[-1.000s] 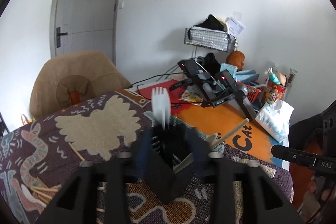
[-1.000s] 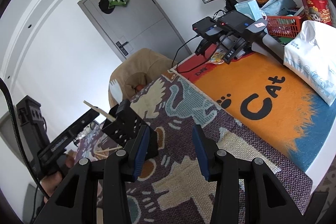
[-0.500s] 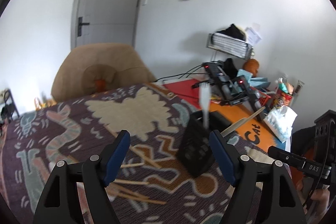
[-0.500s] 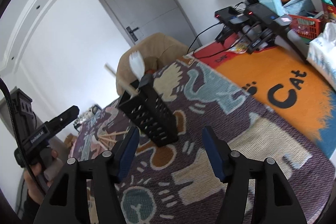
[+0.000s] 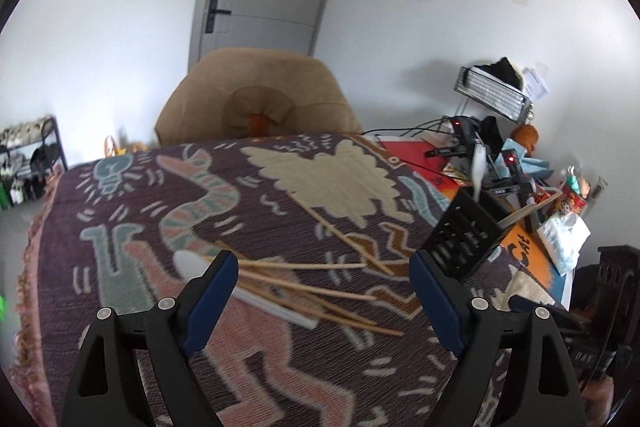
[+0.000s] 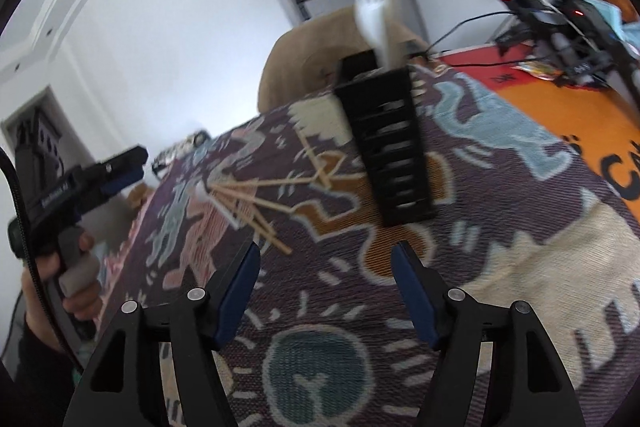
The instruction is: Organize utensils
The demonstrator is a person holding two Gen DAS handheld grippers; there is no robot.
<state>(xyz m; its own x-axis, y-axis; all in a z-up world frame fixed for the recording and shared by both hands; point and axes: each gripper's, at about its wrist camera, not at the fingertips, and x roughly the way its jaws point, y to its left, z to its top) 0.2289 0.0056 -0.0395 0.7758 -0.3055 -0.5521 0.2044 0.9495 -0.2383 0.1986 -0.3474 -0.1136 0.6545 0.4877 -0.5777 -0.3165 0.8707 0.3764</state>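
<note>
"CAt" in black on orange mat (image 5: 520, 247); "DAS" on right gripper (image 5: 580, 357) body.

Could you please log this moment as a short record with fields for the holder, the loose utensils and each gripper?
holder: black slotted utensil holder standing on the patterned cloth
in holder: white plastic fork, a wooden stick
loose: wooden chopsticks and a white spoon lying on the cloth
left gripper: jaws open, empty, above the chopsticks
right gripper: jaws open, empty, short of the holder

Left tool (image 5: 322, 291) agape — over chopsticks (image 5: 308, 287) — empty.
</note>
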